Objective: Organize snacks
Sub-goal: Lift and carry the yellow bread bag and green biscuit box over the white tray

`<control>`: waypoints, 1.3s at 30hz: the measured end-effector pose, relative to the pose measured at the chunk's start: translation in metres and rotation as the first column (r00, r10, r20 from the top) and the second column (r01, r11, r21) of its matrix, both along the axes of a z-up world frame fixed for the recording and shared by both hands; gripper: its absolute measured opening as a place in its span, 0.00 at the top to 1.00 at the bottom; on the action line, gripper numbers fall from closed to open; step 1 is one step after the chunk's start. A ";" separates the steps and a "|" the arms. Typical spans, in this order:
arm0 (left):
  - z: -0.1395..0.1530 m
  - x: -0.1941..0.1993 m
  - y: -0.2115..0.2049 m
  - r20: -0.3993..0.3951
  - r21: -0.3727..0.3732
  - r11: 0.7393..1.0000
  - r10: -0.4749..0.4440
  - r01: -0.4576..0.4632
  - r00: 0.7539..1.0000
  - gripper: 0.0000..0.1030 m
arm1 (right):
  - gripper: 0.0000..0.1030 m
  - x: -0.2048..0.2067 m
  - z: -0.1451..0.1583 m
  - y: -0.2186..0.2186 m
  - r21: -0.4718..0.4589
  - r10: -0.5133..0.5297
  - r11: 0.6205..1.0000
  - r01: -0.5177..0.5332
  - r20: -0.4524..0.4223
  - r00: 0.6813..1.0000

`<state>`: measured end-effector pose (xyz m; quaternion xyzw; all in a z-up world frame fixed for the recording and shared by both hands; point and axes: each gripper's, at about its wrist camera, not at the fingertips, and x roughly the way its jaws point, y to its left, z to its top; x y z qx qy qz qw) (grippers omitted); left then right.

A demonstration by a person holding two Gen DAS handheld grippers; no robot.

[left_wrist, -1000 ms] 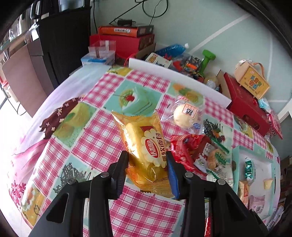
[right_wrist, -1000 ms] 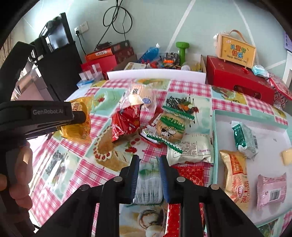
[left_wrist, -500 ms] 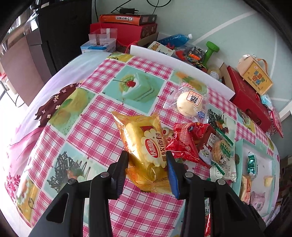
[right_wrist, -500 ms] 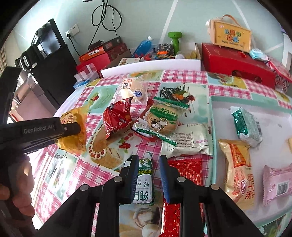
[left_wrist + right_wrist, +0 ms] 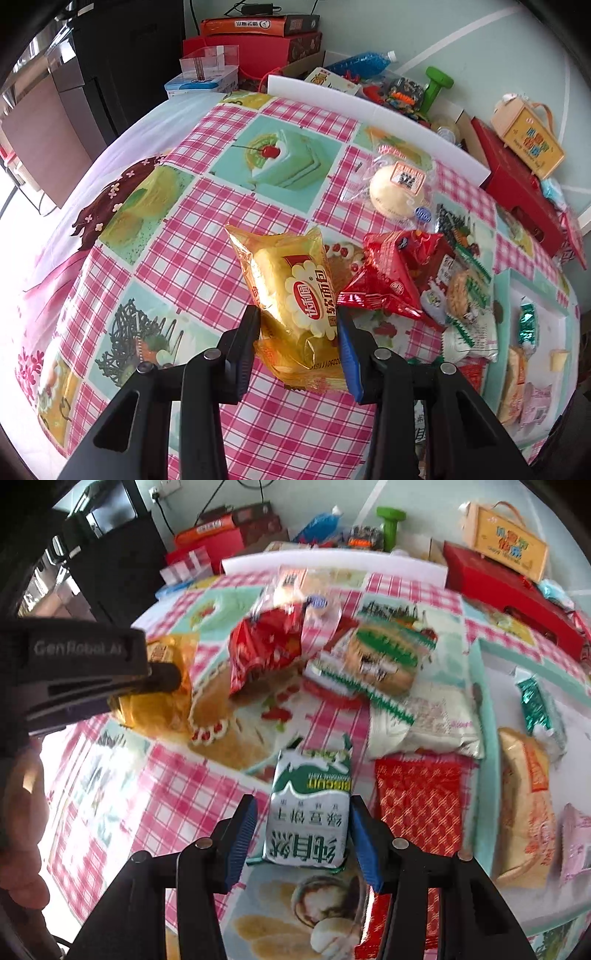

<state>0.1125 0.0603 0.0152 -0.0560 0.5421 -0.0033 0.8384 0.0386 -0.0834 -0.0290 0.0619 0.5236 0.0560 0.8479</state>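
On the bench (image 5: 207,206), covered by a pink-checked oilcloth printed with cake pictures, the left tool (image 5: 299,332) pinches the near end of a golden-yellow foil bread packet (image 5: 291,291), both blue pads pressed into its sides, the packet's far end reaching out over the checks. Just right of it lies a crumpled red foil snack bag (image 5: 391,277), and beyond that a clear-wrapped round pale bun (image 5: 395,190). A green-and-white packet holding a round biscuit (image 5: 469,295) lies to the right of the red bag.

Toward the near edge in the right wrist view, the right tool (image 5: 301,834) has just been spreading its jaws; the green-and-white rectangular biscuit pack (image 5: 310,812) lies between them on the oilcloth, with a gap showing at the left pad (image 5: 242,834), while the right pad sits close against the pack's edge. Just right of the pack lies a flat red patterned sachet (image 5: 417,801). Farther right, a pale tray (image 5: 484,701) holds an orange-tan bread packet (image 5: 524,805), a small green foil packet (image 5: 535,709) and a pink packet (image 5: 576,842). At the left edge of this view a hand (image 5: 18,812) grips the dark body of the left tool, the golden packet showing at its tip
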 end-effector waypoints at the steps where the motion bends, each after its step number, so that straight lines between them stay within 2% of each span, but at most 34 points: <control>1: -0.001 0.000 -0.001 -0.003 0.007 1.000 -0.002 0.002 1.000 0.59 | 0.48 -0.001 0.000 0.000 -0.005 -0.001 1.000 0.001 0.000 1.000; 5: -0.005 0.001 -0.005 -0.010 0.026 1.000 -0.010 0.011 1.000 0.59 | 0.58 -0.002 0.000 -0.003 -0.025 -0.014 1.000 0.013 -0.003 1.000; 11: -0.004 0.000 -0.006 -0.002 0.048 0.999 0.009 -0.009 1.000 0.59 | 0.59 0.000 0.006 -0.010 0.002 -0.017 1.000 0.017 0.013 1.000; 19: 0.019 -0.008 -0.002 0.075 0.021 0.999 0.042 -0.044 0.996 0.59 | 0.59 -0.014 0.044 -0.023 0.062 -0.043 0.997 0.034 0.134 0.990; 26: 0.042 -0.017 -0.010 0.145 -0.002 0.999 0.039 -0.039 0.989 0.59 | 0.59 -0.025 0.073 -0.039 0.099 -0.099 0.992 0.079 0.224 0.969; 33: 0.060 -0.025 -0.029 0.202 -0.015 1.000 -0.008 0.012 0.979 0.59 | 0.59 -0.032 0.084 -0.073 0.103 -0.195 0.979 0.174 0.255 0.947; 39: 0.063 -0.030 -0.061 0.205 -0.047 0.992 -0.103 0.115 0.973 0.59 | 0.59 -0.040 0.085 -0.124 0.104 -0.322 0.947 0.305 0.254 0.912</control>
